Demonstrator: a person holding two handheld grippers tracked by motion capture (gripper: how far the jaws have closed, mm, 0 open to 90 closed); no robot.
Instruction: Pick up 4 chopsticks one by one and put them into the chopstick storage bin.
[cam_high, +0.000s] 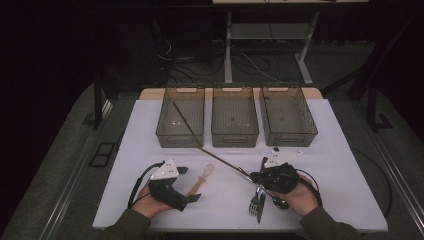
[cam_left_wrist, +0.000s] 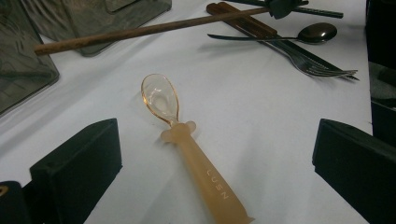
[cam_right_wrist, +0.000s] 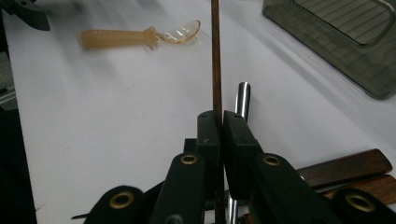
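My right gripper (cam_high: 253, 176) (cam_right_wrist: 222, 122) is shut on the near end of a long thin brown chopstick (cam_high: 210, 141) (cam_right_wrist: 215, 56). The chopstick slants up and away to the left, and its far tip hangs over the left bin (cam_high: 181, 116). On the white table (cam_high: 330, 165), my left gripper (cam_high: 190, 184) (cam_left_wrist: 217, 136) stands open. An amber plastic spoon (cam_high: 202, 180) (cam_left_wrist: 187, 144) lies flat between its jaws, untouched, bowl pointing away. The same spoon (cam_right_wrist: 140, 36) lies off to the upper left in the right gripper view.
Three grey see-through bins (cam_high: 235, 116) stand in a row at the back. Under my right hand lie a fork (cam_high: 255, 204) (cam_left_wrist: 322, 69), a metal spoon (cam_left_wrist: 317, 32) and wooden-handled cutlery (cam_right_wrist: 345, 170) (cam_left_wrist: 243, 18). A bin (cam_right_wrist: 345, 37) stands to the upper right in the right gripper view.
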